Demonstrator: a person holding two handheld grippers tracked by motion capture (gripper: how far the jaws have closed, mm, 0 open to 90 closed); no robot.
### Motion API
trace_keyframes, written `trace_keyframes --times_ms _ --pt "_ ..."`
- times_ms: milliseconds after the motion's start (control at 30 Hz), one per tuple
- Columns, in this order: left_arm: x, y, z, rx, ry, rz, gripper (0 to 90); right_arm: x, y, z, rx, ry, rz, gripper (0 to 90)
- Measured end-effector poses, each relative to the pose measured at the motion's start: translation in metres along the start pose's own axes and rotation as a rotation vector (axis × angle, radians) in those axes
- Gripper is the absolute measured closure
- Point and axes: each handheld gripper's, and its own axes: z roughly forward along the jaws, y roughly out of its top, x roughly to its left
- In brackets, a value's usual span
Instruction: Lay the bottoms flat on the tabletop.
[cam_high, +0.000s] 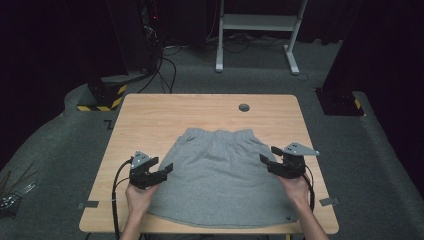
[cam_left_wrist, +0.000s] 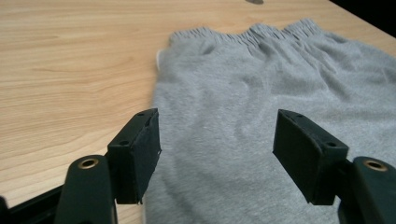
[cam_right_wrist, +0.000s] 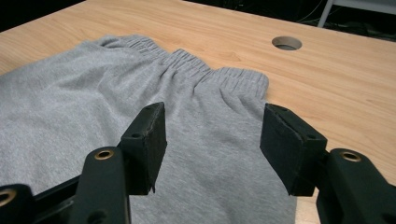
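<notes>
Grey shorts (cam_high: 220, 177) lie flat on the bench (cam_high: 150, 115), waistband (cam_high: 217, 134) toward the far edge, hems at the near edge. The cloth is spread smooth, with no fold in it.

The left claw (cam_high: 162, 170) hangs at the shorts' left side seam, its jaws standing wide. In the left gripper view its pads (cam_left_wrist: 140, 149) straddle the left edge of the shorts (cam_left_wrist: 261, 116), clear of the cloth; nothing is held.

The right claw (cam_high: 266, 156) hangs at the right side seam, likewise wide open. In the right gripper view its pads (cam_right_wrist: 287, 144) stand above the right edge of the shorts (cam_right_wrist: 93, 116) below the waistband (cam_right_wrist: 205, 70), with nothing between them gripped. A cable hole (cam_right_wrist: 286, 43) lies beyond in the bench top.

Judgement: the garment appears laid out and released, both claws free of it. If folding is the aim, no fold is made yet; all of that work remains. A fresh grip at both side edges would be needed first.
</notes>
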Motion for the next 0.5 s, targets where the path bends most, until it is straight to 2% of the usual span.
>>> trace_keyframes --times_ms 200,500 --pt "0.010 -0.004 -0.008 0.009 0.024 -0.019 29.6 -0.004 -0.001 -0.005 -0.020 -0.017 0.025 40.4" --pt "0.016 -0.011 -0.011 0.028 0.059 -0.009 29.1 -0.013 -0.011 -0.013 -0.040 -0.042 0.061 40.4"
